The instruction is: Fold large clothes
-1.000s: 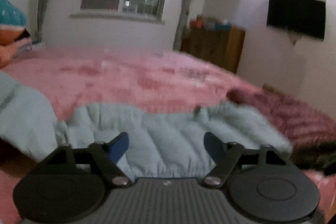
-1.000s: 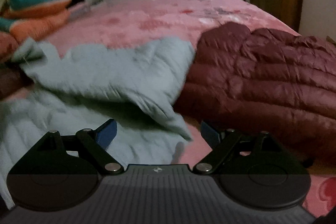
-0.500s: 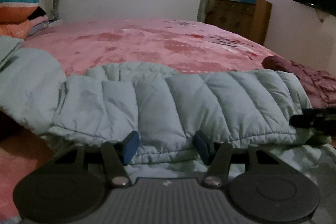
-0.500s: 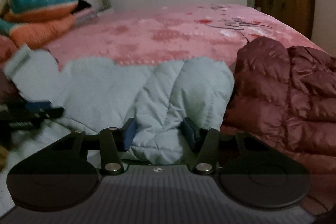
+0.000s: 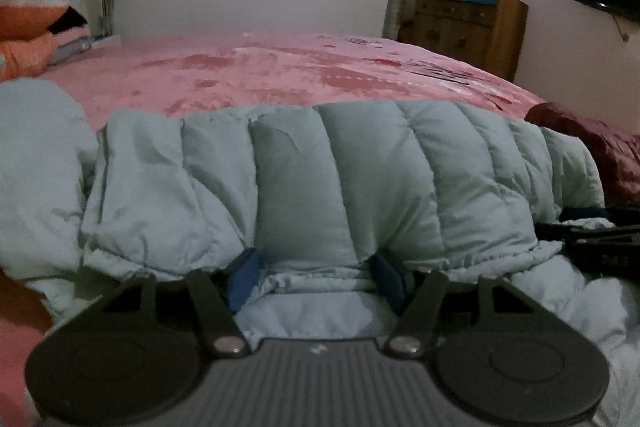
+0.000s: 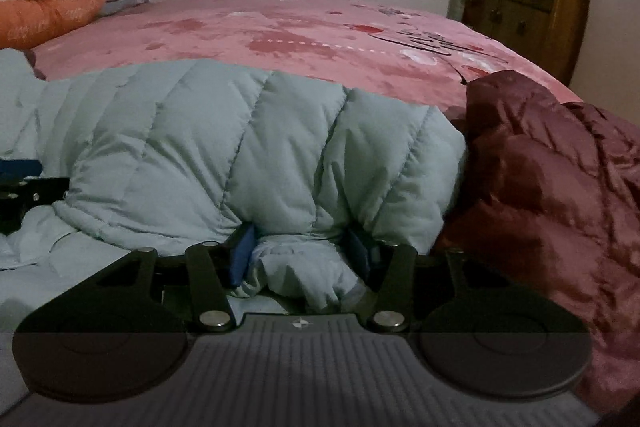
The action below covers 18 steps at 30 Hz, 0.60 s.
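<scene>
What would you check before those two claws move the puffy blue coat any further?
1. Left gripper has light blue jacket hem between its fingers: ok.
2. Right gripper has a bunched fold between its fingers: ok.
3. Grips firm: cannot tell.
4. Folded layer lies flat: not ok, puffed.
5. Maroon jacket apart from the blue one: not ok, touching.
6. Pink bed beyond is free: ok.

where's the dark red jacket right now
The dark red jacket lies on the pink bed, right side of the right wrist view, touching the light blue jacket.
</scene>
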Motion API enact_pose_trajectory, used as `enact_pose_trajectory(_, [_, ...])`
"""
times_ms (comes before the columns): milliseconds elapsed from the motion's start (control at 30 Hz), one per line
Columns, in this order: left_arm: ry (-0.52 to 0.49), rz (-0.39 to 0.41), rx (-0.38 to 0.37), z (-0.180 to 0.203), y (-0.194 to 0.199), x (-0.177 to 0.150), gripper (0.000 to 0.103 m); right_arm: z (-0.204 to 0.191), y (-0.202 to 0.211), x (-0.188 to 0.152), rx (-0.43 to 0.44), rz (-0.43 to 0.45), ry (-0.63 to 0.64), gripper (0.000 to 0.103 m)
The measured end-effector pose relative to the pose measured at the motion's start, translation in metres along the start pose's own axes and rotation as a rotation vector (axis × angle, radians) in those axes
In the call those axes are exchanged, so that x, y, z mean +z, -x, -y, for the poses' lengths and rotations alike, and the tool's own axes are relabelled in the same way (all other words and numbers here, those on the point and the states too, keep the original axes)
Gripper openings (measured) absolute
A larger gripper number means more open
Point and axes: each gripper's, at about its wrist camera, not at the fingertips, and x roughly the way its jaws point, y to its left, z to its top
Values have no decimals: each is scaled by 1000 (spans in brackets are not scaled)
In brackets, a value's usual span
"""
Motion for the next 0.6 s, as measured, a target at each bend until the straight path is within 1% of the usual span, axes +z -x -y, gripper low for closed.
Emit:
enact_pose_trajectory(233, [-5, -4, 7, 2, 1, -1, 66, 4, -3, -1, 15, 11, -14, 65])
enact_pose_trajectory(367, [-19, 1, 34, 7, 13, 1, 70, 6, 5, -2, 31, 19, -15, 71])
enact_pose_trajectory(433, [-26, -2, 40, 9, 22, 3, 73, 8, 7, -2, 47, 26, -17, 76])
enact_pose_trajectory(467, [-34, 4, 43, 10, 30, 3, 75, 7, 11, -3, 57, 31, -16, 84])
enact_pose_trajectory(533, [-38, 29, 55, 11, 49, 3, 76, 6, 20, -4, 79, 41, -12, 97])
enact_pose_trajectory(600, [-3, 60, 77, 3, 72, 2, 79, 4, 31, -7, 68, 51, -2, 99])
